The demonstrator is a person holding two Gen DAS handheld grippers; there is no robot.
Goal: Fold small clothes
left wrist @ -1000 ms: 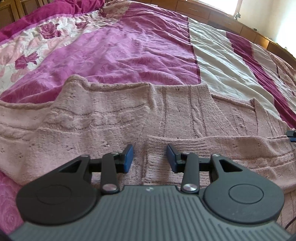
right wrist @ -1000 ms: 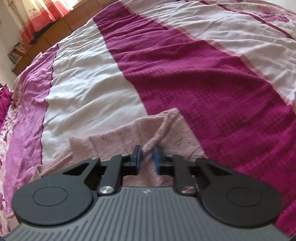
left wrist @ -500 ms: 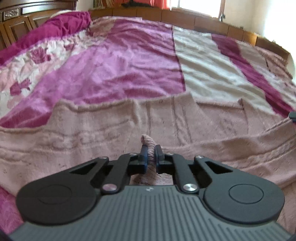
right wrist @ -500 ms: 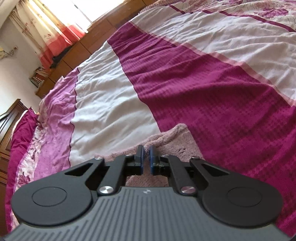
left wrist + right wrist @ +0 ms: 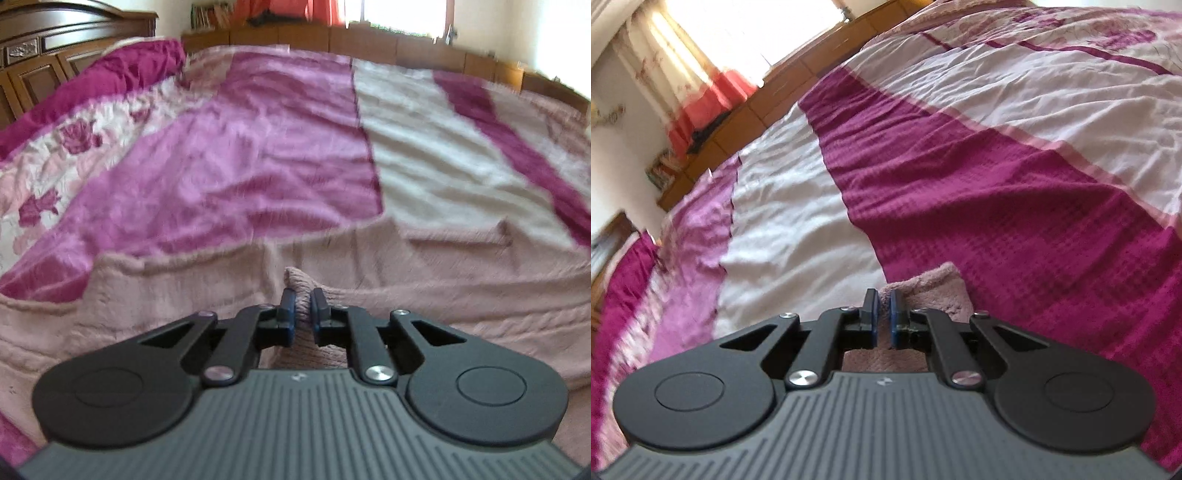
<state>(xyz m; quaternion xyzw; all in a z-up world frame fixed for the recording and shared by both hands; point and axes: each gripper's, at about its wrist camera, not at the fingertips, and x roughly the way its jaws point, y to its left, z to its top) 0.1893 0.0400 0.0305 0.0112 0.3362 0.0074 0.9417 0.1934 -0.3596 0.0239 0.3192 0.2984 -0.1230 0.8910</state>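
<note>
A dusty-pink knitted sweater point(image 5: 424, 266) lies spread across the bed. In the left wrist view my left gripper point(image 5: 303, 301) is shut on a pinched ridge of its ribbed hem, which pokes up between the blue pads. In the right wrist view my right gripper point(image 5: 882, 301) is shut on another edge of the same pink sweater point(image 5: 934, 291), a small bunch of knit showing past the fingers. Most of the sweater is hidden behind the gripper body in that view.
The bedspread point(image 5: 258, 155) has magenta, pink and white stripes and a rose print at the left. A dark wooden headboard point(image 5: 44, 55) stands at the far left. A low wooden ledge point(image 5: 369, 40) runs under the window with orange curtains point(image 5: 701, 96).
My left gripper closed on the sweater's hem and lifted it forward, tilting the view up. My right gripper tightened on its edge of the sweater and tilted up too, showing more of the room.
</note>
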